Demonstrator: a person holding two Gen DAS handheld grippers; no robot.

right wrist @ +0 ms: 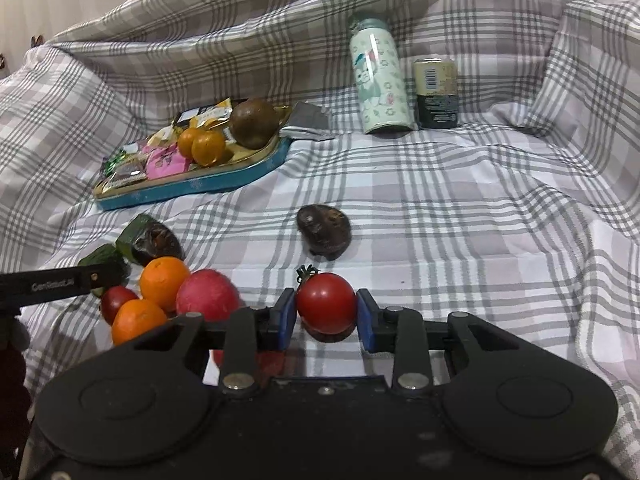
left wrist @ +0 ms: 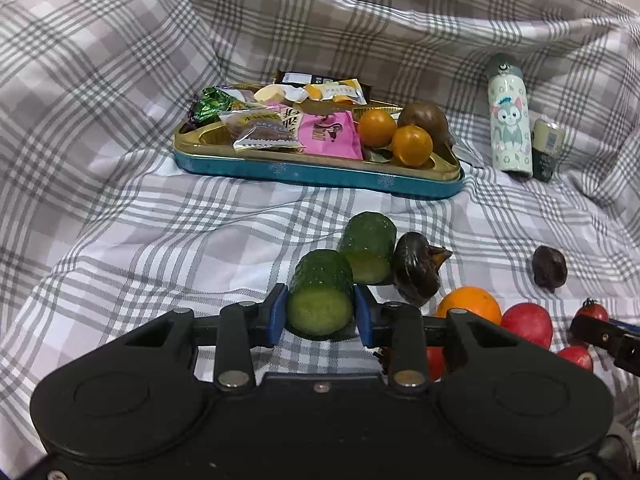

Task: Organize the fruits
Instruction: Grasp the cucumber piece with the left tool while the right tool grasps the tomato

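Note:
My left gripper (left wrist: 320, 306) is shut on a short green cucumber piece (left wrist: 320, 292), which lies on its side on the checked cloth with its cut face towards me. Just behind it are a second cucumber piece (left wrist: 368, 248) and a dark brown fruit (left wrist: 416, 272). My right gripper (right wrist: 326, 314) is shut on a red tomato (right wrist: 326, 304) with a green stem. To its left lies a pile of two oranges (right wrist: 164, 282), a red fruit (right wrist: 206, 294) and a small dark red one (right wrist: 116, 300). Another dark fruit (right wrist: 324, 232) lies alone further back.
A teal tray (left wrist: 320, 172) at the back holds wrapped snacks, two small oranges (left wrist: 412, 144) and a brown round fruit. A patterned bottle (right wrist: 378, 80) and a can (right wrist: 436, 92) stand at the back right. Folds of checked cloth rise behind and on both sides.

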